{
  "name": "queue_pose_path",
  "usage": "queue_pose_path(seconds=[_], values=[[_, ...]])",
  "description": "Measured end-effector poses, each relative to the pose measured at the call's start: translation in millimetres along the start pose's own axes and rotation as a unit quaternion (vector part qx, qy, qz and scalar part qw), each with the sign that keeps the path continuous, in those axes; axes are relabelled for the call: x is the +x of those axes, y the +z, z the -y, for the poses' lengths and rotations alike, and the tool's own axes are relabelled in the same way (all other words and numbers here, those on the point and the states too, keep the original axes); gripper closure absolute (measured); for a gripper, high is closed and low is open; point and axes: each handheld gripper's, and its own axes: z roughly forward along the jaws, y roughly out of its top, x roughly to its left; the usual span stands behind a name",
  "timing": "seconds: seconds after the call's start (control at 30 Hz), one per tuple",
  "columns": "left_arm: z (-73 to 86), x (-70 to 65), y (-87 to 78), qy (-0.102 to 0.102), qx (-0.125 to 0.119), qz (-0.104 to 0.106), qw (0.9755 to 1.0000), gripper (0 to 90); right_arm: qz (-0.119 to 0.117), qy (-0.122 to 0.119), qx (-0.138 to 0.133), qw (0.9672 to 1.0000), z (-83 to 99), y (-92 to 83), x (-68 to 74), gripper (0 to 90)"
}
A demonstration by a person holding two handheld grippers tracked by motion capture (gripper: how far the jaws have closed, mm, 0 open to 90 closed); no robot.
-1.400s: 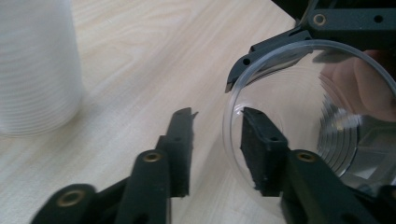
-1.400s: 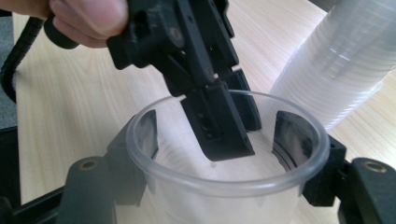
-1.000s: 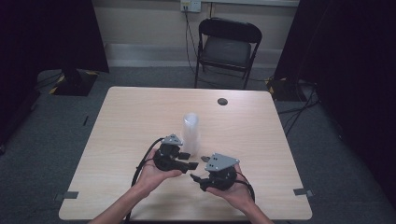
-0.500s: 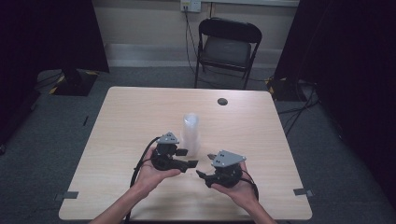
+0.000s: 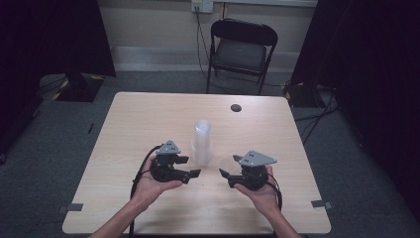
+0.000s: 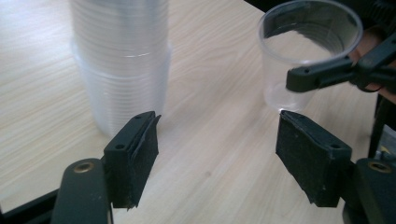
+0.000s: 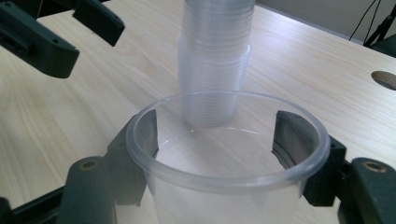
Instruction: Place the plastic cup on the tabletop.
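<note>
Since the earlier frames, the right hand-held gripper [image 5: 224, 174] has been drawn away from the left hand-held gripper [image 5: 192, 167], toward the right of the high view, and a single clear cup [image 7: 224, 163] has been carried with it; the jaws of the left one have just been opening, with nothing between them.

Nearest the person, both forearms are seen entering from the bottom edge of the high view, each hand cupped under its tool with the grey plate on top. The left jaws are held wide apart and pointed toward the right gripper. The right jaws are clamped on the single cup, one pad on each side of its wall below the rim; the cup is held upright just above the counter [image 5: 148, 114], slightly right of centre.

Between and just beyond the two tools, a tall stack of clear cups [image 5: 202, 144] stands upright on the counter, close to the left jaws but not touched.

Farther back, a dark round hole [image 5: 236, 107] is set in the counter near its far edge. Behind the counter a black folding chair [image 5: 241, 49] stands on the grey floor.
</note>
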Motion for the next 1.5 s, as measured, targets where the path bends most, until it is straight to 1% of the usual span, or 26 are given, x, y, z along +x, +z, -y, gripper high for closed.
queue_pose_path(seconds=[0.03, 0.1, 0.2, 0.27, 0.33, 0.37, 0.4, 0.47, 0.5, 0.57, 0.73, 0.8, 0.83, 0.87, 0.97, 1.0, 1.07, 1.13, 1.17, 1.2, 1.27, 1.33, 1.4, 1.43, 1.47, 1.5], values=[[0.8, 1.2, -0.8, -0.002, 0.003, 0.001, 1.0, 29.2, 0.001, 0.004, -0.001, 1.0, -0.6, -0.5, -1.6, 31.1], [2.6, 2.7, -2.4, 0.0, 0.004, -0.009, 1.0, 28.9, 0.004, 0.01, -0.003, 0.9999, -2.0, -0.7, -5.6, 31.1], [5.1, 4.3, -5.0, 0.003, 0.006, -0.013, 0.9999, 28.2, 0.007, 0.022, -0.008, 0.9997, -4.7, 1.6, -12.4, 31.1], [7.0, 5.7, -6.4, 0.005, 0.007, -0.018, 0.9998, 27.3, 0.018, 0.026, -0.007, 0.9995, -7.3, 3.4, -16.7, 31.2], [9.2, 7.3, -8.0, 0.008, 0.01, -0.027, 0.9996, 26.6, 0.014, 0.034, -0.011, 0.9993, -9.7, 4.2, -21.7, 31.2], [10.6, 8.2, -8.7, 0.006, 0.007, -0.027, 0.9996, 26.1, 0.016, 0.034, -0.012, 0.9992, -11.0, 4.7, -23.3, 31.1], [11.6, 10.3, -9.9, 0.01, 0.01, -0.03, 0.9995, 25.8, 0.018, 0.035, -0.012, 0.9992, -12.2, 5.0, -24.7, 31.1], [14.9, 12.6, -10.6, 0.002, 0.005, -0.034, 0.9994, 25.7, 0.021, 0.04, -0.017, 0.9989, -13.6, 6.6, -28.0, 31.1], [16.3, 14.5, -11.4, 0.003, 0.009, -0.039, 0.9992, 26.3, 0.022, 0.041, -0.018, 0.9987, -14.0, 7.5, -29.4, 31.1], [19.8, 16.9, -11.9, -0.007, 0.01, -0.049, 0.9987, 30.2, 0.022, 0.048, -0.019, 0.9984, -14.5, 9.7, -31.7, 31.1], [28.2, 24.1, -15.9, -0.015, 0.006, -0.076, 0.997, 29.6, 0.024, 0.049, -0.023, 0.9982, -16.7, 15.7, -36.2, 30.7], [30.7, 26.1, -18.0, -0.019, 0.003, -0.086, 0.9961, 26.3, 0.024, 0.054, -0.026, 0.9979, -18.0, 16.6, -36.8, 30.7], [31.7, 26.2, -18.2, -0.02, 0.001, -0.084, 0.9963, 26.3, 0.023, 0.055, -0.027, 0.9979, -19.1, 16.9, -37.1, 30.7], [32.9, 26.1, -19.2, -0.019, 0.003, -0.087, 0.996, 26.1, 0.023, 0.055, -0.027, 0.9979, -19.6, 16.8, -37.4, 30.7], [36.1, 25.6, -19.9, -0.01, 0.018, -0.087, 0.996, 25.2, 0.025, 0.057, -0.032, 0.9975, -21.4, 18.4, -40.1, 30.7], [37.0, 25.2, -19.7, -0.013, 0.02, -0.087, 0.9959, 24.9, 0.026, 0.059, -0.033, 0.9974, -21.6, 19.1, -41.3, 30.8], [37.8, 25.9, -19.2, -0.013, 0.021, -0.088, 0.9959, 24.4, 0.026, 0.067, -0.037, 0.9968, -21.3, 21.9, -44.3, 30.8], [37.9, 25.6, -17.2, -0.018, 0.02, -0.09, 0.9956, 24.4, 0.025, 0.075, -0.036, 0.9963, -20.1, 25.3, -47.4, 30.8], [38.3, 25.4, -16.8, -0.014, 0.02, -0.09, 0.9957, 24.3, 0.024, 0.076, -0.035, 0.9962, -19.3, 27.7, -48.7, 30.8], [38.8, 25.1, -16.6, -0.008, 0.022, -0.088, 0.9958, 24.3, 0.025, 0.078, -0.032, 0.9961, -18.8, 29.9, -49.7, 30.8], [40.3, 24.4, -16.4, -0.005, 0.023, -0.088, 0.9959, 24.5, 0.028, 0.076, -0.031, 0.9963, -17.8, 34.0, -52.3, 30.8], [41.2, 24.1, -16.5, -0.009, 0.018, -0.086, 0.9961, 24.4, 0.033, 0.083, -0.035, 0.9954, -16.2, 37.8, -55.9, 31.1], [42.4, 23.9, -16.4, -0.011, 0.019, -0.084, 0.9962, 24.4, 0.038, 0.086, -0.037, 0.9949, -14.9, 41.0, -58.7, 31.1], [43.6, 23.7, -15.6, -0.01, 0.021, -0.085, 0.9961, 24.4, 0.04, 0.089, -0.038, 0.9945, -14.0, 43.0, -60.3, 31.1], [44.6, 23.6, -15.2, -0.008, 0.029, -0.084, 0.996, 24.4, 0.043, 0.089, -0.037, 0.9944, -13.2, 44.9, -61.8, 31.1], [46.3, 23.6, -14.0, -0.005, 0.031, -0.08, 0.9963, 24.4, 0.046, 0.089, -0.038, 0.9942, -12.5, 46.8, -63.7, 31.0]])
